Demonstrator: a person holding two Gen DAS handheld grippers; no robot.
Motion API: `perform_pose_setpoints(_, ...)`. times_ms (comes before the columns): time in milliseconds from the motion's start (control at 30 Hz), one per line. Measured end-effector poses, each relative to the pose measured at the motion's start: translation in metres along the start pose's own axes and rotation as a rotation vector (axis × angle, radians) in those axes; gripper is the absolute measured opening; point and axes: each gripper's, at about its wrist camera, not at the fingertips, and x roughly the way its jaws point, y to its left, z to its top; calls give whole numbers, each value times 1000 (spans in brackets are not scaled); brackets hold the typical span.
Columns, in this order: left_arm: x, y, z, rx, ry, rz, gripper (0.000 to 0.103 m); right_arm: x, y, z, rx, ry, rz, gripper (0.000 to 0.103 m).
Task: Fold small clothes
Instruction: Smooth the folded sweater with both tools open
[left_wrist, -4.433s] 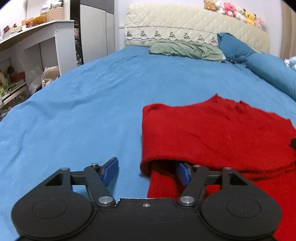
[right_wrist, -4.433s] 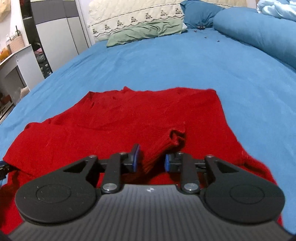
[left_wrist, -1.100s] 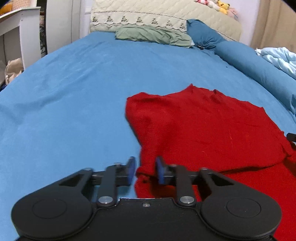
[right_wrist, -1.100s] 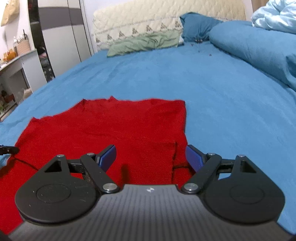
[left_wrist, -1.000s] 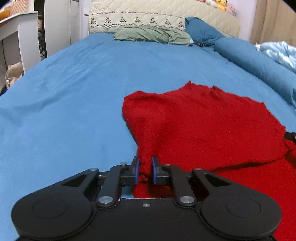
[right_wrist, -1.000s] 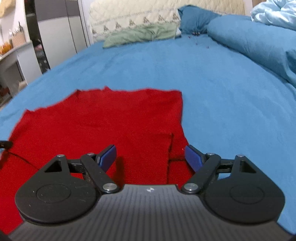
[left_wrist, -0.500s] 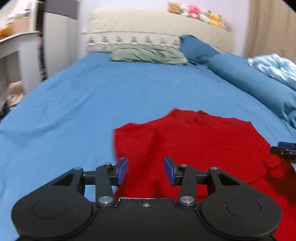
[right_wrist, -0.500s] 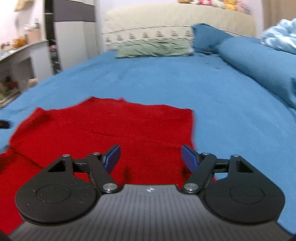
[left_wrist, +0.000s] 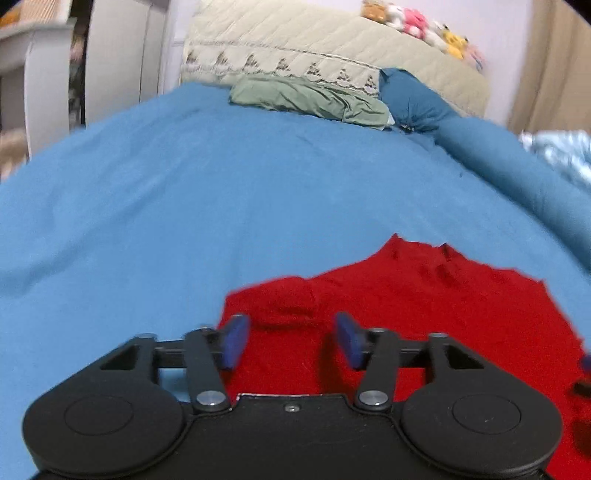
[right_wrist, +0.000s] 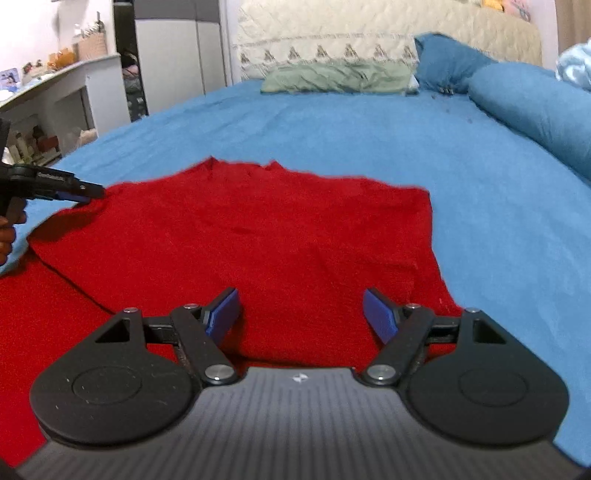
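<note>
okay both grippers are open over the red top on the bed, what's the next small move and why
Probably lower the left gripper onto the left edge of the red top and pinch it. Both grippers, including the right gripper, are open and hold nothing, and the top lies partly folded on the blue sheet, its left edge under the left fingers.

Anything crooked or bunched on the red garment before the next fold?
Yes: the red garment has a small raised wrinkle near its left corner, ahead of the open left hand-held gripper. The far edge is uneven, peaking at the neckline. The right hand-held gripper is open.
</note>
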Motion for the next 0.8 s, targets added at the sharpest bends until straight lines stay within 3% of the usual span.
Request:
perform_pose_setpoints(133, 26, 3, 2, -2, 38, 58, 65, 7, 1, 3, 29, 6, 7, 92)
perform_pose_setpoints(200, 33, 11, 1, -44, 56, 51, 65, 14, 0, -1, 31, 19, -1, 92)
perform_pose_setpoints(367, 0, 10, 3, -59, 58, 74, 65, 8, -4, 2, 48, 9, 2, 92)
perform_pose_setpoints(467, -57, 0, 7, -41, 3, 111, 67, -21, -11, 15, 79, -36, -7, 92)
perform_pose_setpoints(567, -124, -14, 12, -22, -46, 110, 77, -70, -19, 34, 80, -87, -31, 92)
perform_pose_setpoints(633, -167, -24, 13, -19, -55, 130, 96, -110, -23, 46, 75, -105, -52, 93)
perform_pose_setpoints(800, -289, -58, -10, 4, -82, 166, 102, -218, -36, 62, 101, -94, -41, 99)
